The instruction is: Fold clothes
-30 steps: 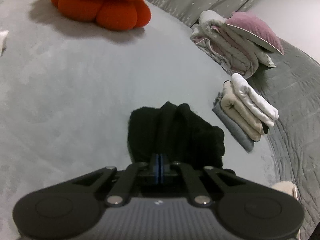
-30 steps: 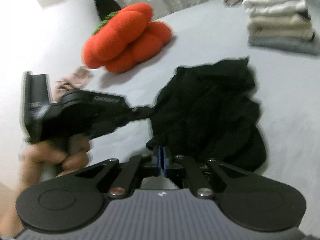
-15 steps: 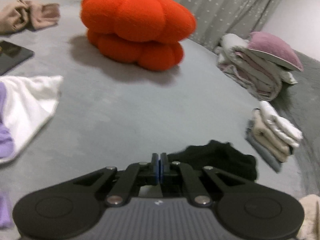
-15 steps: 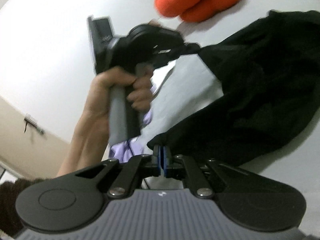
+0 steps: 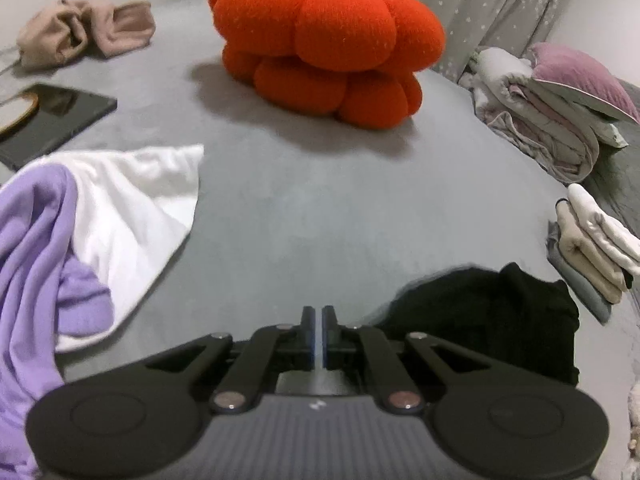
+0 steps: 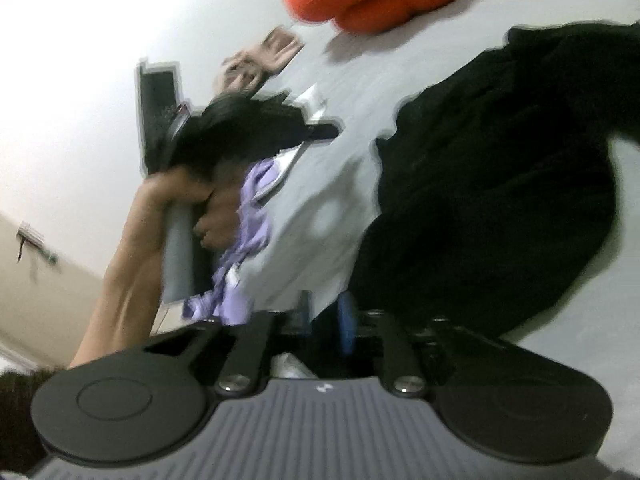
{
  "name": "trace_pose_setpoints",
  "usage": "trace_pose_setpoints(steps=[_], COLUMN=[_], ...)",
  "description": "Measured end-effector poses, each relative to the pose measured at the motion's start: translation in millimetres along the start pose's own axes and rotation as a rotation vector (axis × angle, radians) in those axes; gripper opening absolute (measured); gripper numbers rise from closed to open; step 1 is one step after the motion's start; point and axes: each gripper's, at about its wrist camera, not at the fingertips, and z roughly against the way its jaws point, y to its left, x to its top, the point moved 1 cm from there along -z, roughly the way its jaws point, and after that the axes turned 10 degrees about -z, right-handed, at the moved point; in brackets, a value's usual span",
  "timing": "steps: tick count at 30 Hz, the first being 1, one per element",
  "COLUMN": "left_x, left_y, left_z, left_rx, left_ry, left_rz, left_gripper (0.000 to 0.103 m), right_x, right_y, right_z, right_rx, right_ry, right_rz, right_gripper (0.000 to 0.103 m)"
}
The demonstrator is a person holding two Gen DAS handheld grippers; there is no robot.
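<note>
Left gripper [image 5: 316, 338]: jaws nearly together, thin gap, nothing between. Right gripper [image 6: 326, 322]: jaws apart, cloth not seen in gap; view blurred. Black garment [image 5: 488, 320] bunched on bed [image 5: 320, 208], near right of left jaws; right gripper nearer. Long axis unclear. Folded stack [image 5: 592, 248] far right; purple garment [image 5: 36, 240] left.

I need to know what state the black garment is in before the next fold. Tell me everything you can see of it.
The black garment is a dark, soft, knit-looking piece, bunched and rumpled rather than flat, lying on the grey bed surface. In the left wrist view it sits to the right of the left gripper, near the stack of folded clothes. Neither gripper is visibly holding it. In the blurred right wrist view it spreads in loose folds. No sleeves, collar or label can be made out.
</note>
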Motion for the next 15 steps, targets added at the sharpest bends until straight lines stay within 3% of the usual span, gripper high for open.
trace_pose_setpoints(steps=[1,2,3,8,11,15], left_x=[-1,-2,-3,-9,-12,-12], left_y=[2,3,4,4,4,5], left_z=[2,3,4,0,-3,-6], left_rx=[-0.006,-0.012,-0.022,-0.081,-0.1,-0.111], left_ry=[0.003,0.007,0.012,0.068,0.09,0.103], left_rz=[0.001,0.002,0.005,0.015,0.035,0.075], left_gripper=[0.024,0.036,0.039,0.041,0.041,0.041], right_x=[4,9,13,36,36,28], right_y=[-4,-7,-10,-25,-18,5], right_z=[1,8,9,19,2,-29], right_rx=[-0.012,-0.025,-0.048,-0.163,-0.189,-0.242], right_ry=[-0.017,-0.055,-0.081,-0.213,-0.222,-0.204], right_rz=[-0.011,-0.013,-0.014,-0.022,0.019,0.179], right_gripper=[0.06,0.06,0.06,0.06,0.06,0.06])
